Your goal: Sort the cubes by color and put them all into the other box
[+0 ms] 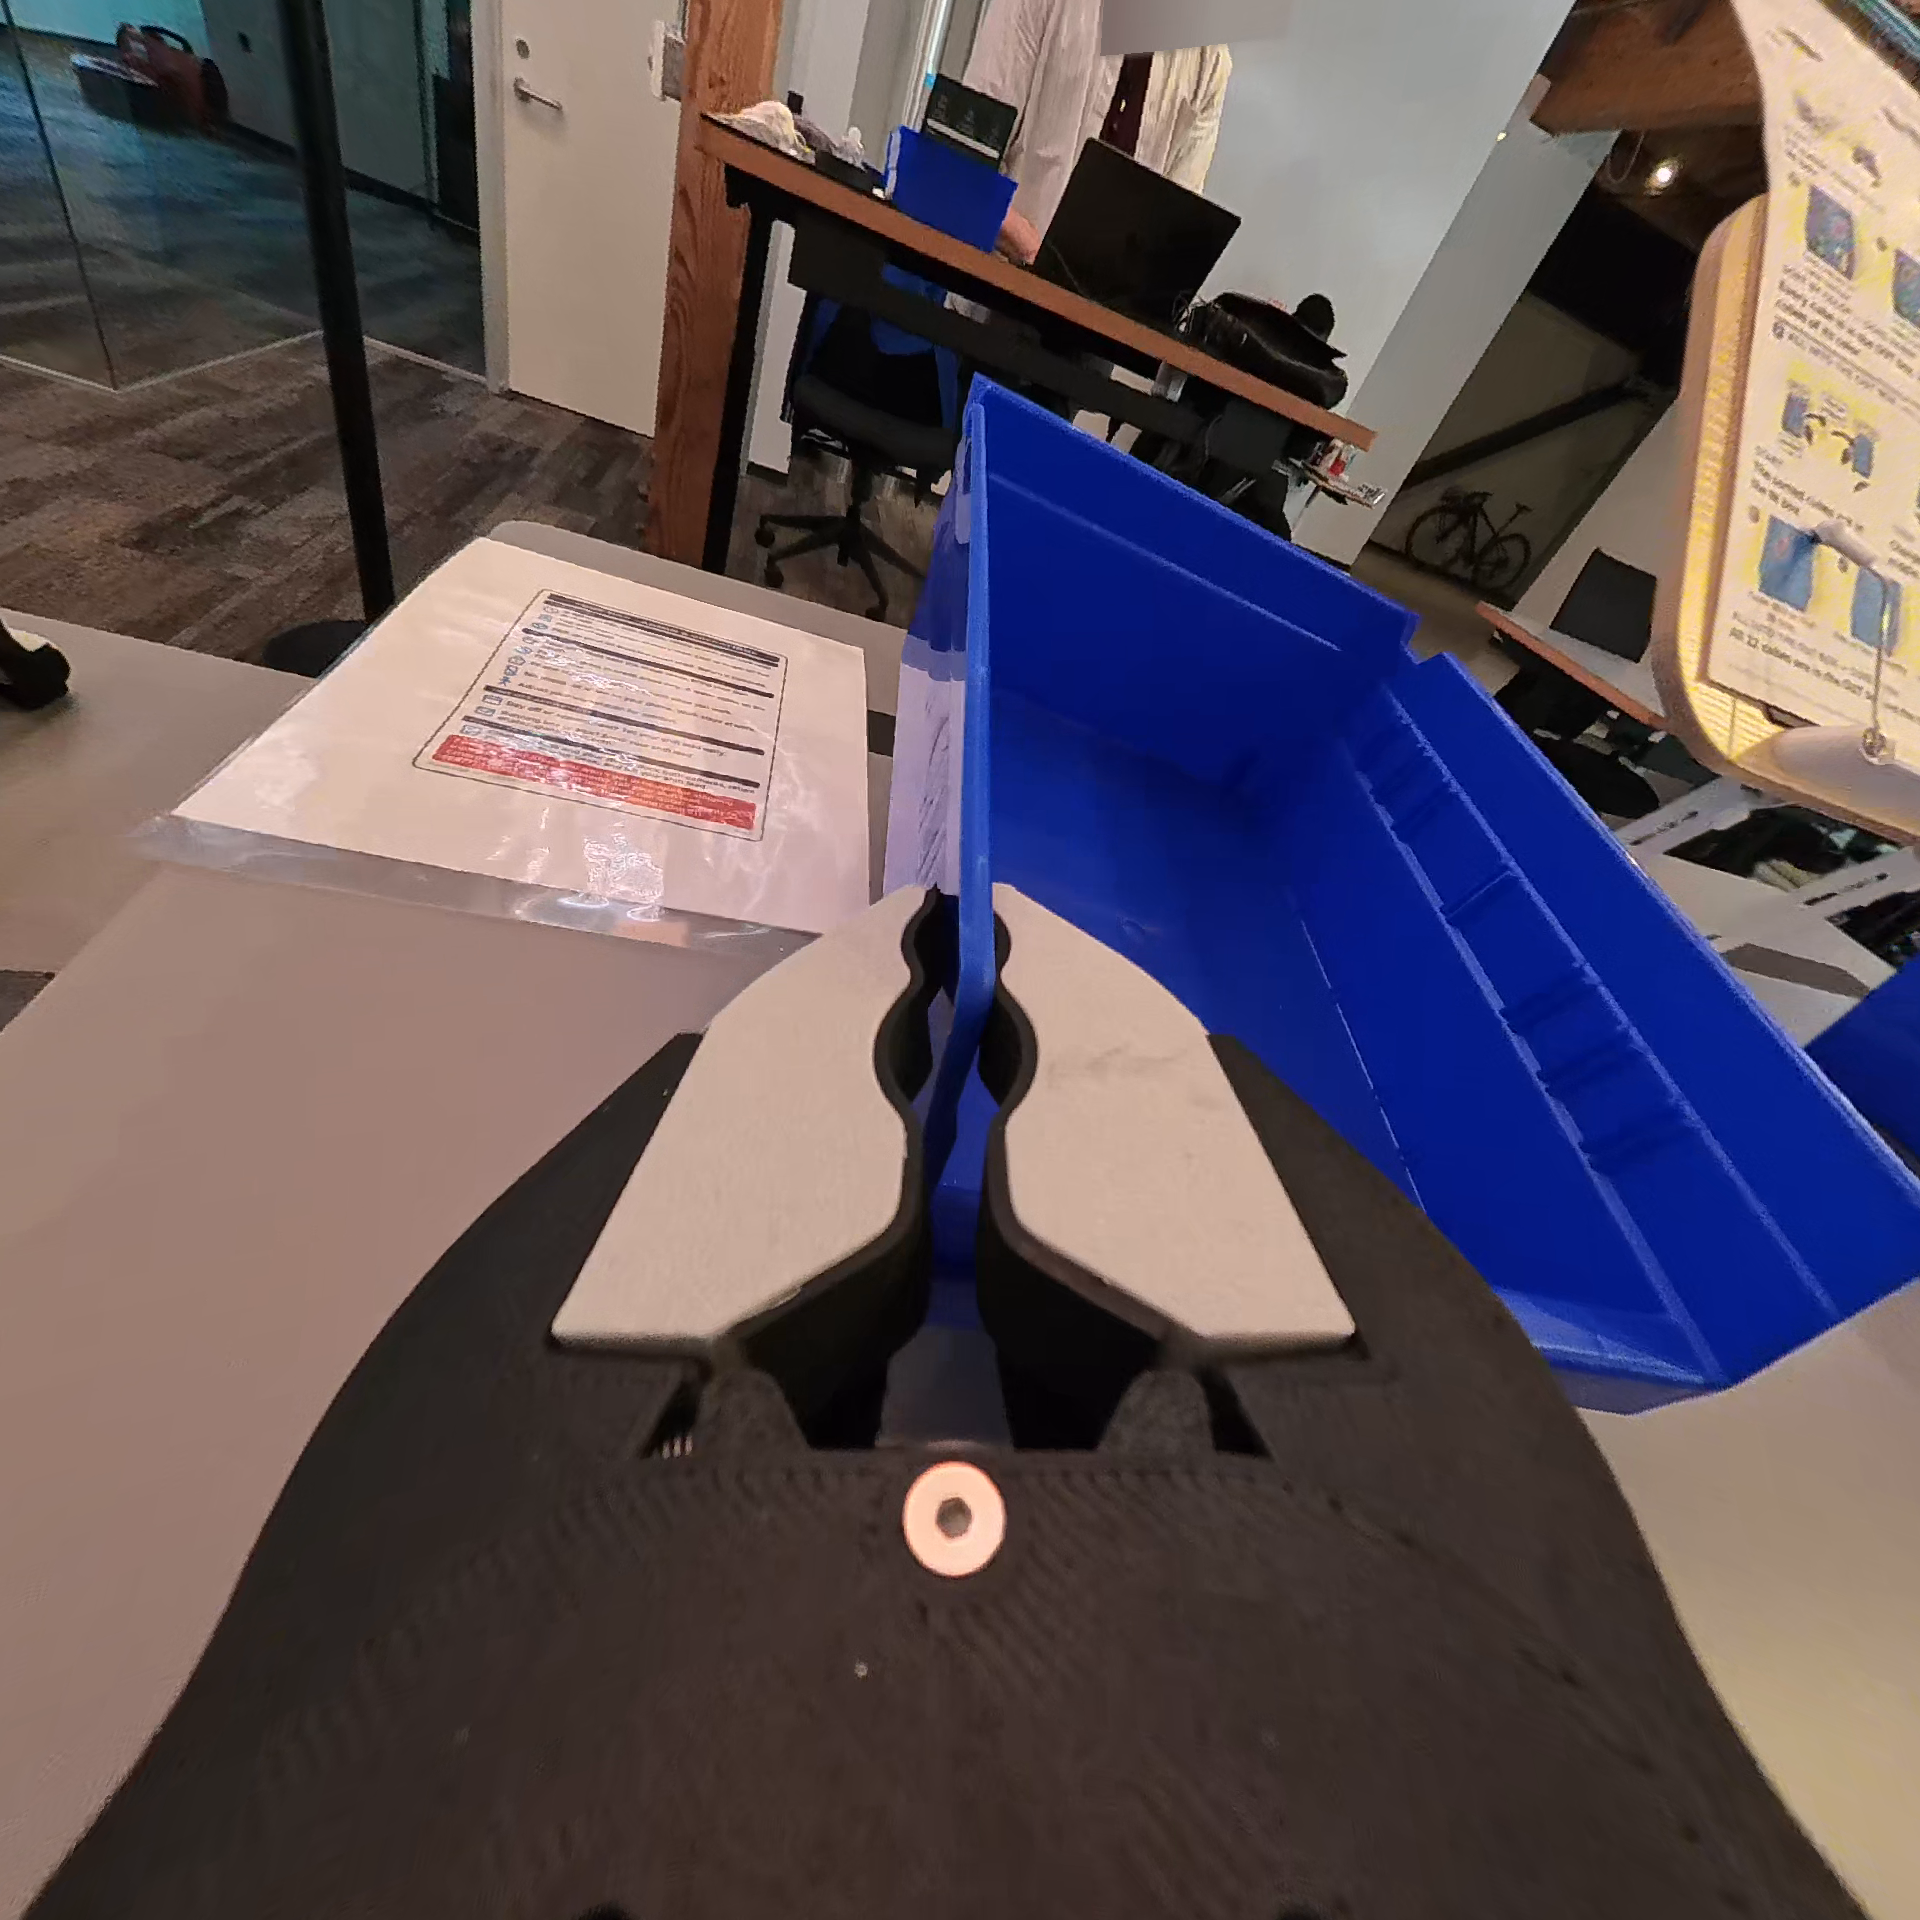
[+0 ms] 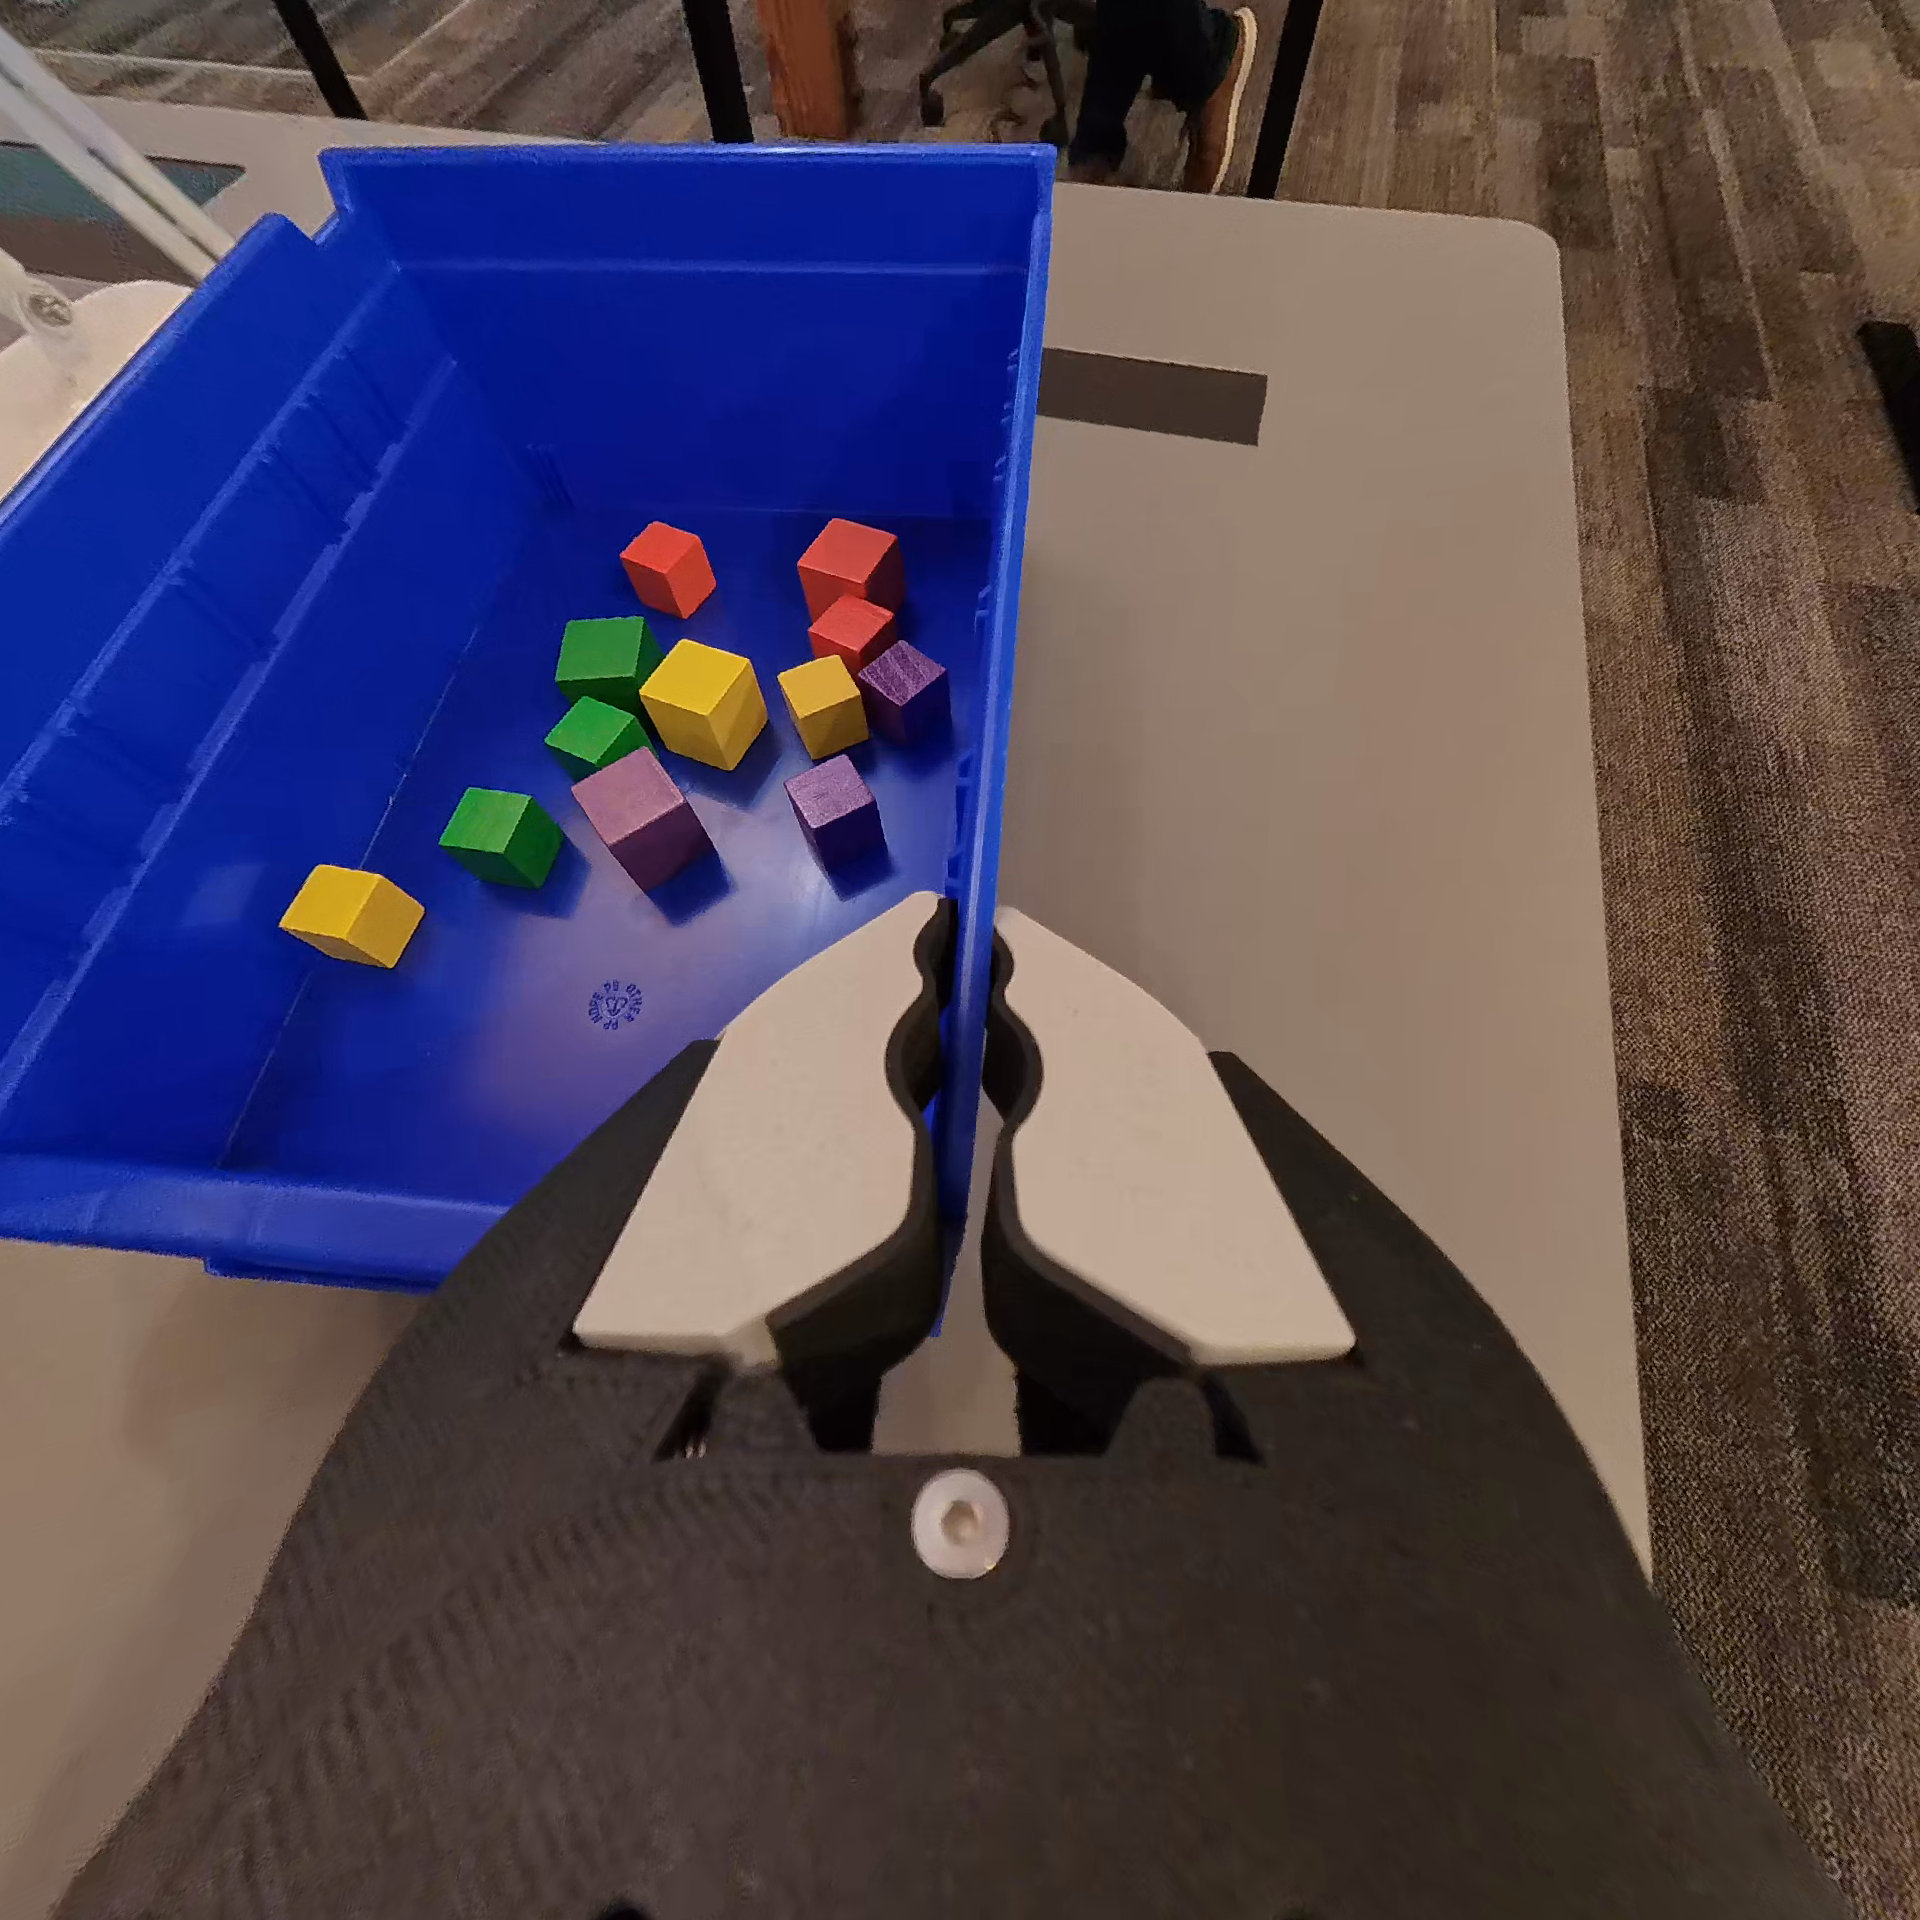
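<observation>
In the left wrist view my left gripper (image 1: 961,914) is shut on the left wall of an empty blue box (image 1: 1195,748), which looks tilted. A corner of another blue box (image 1: 1870,1023) shows at the right edge. In the right wrist view my right gripper (image 2: 971,920) is shut on the right wall of a blue box (image 2: 675,343) on the grey table (image 2: 1299,831). Loose in this box lie red cubes (image 2: 668,567), green cubes (image 2: 499,834), yellow cubes (image 2: 351,914) and purple cubes (image 2: 641,816), mixed together.
A laminated sheet (image 1: 582,727) lies on the table left of the empty box. An instruction board on a stand (image 1: 1808,416) rises at the right. A dark strip (image 2: 1153,395) marks the table. The table's right edge (image 2: 1590,831) borders carpet. A desk with a laptop (image 1: 1132,239) and a person stand behind. Some 85 cm of space lies between my two pairs of fingers.
</observation>
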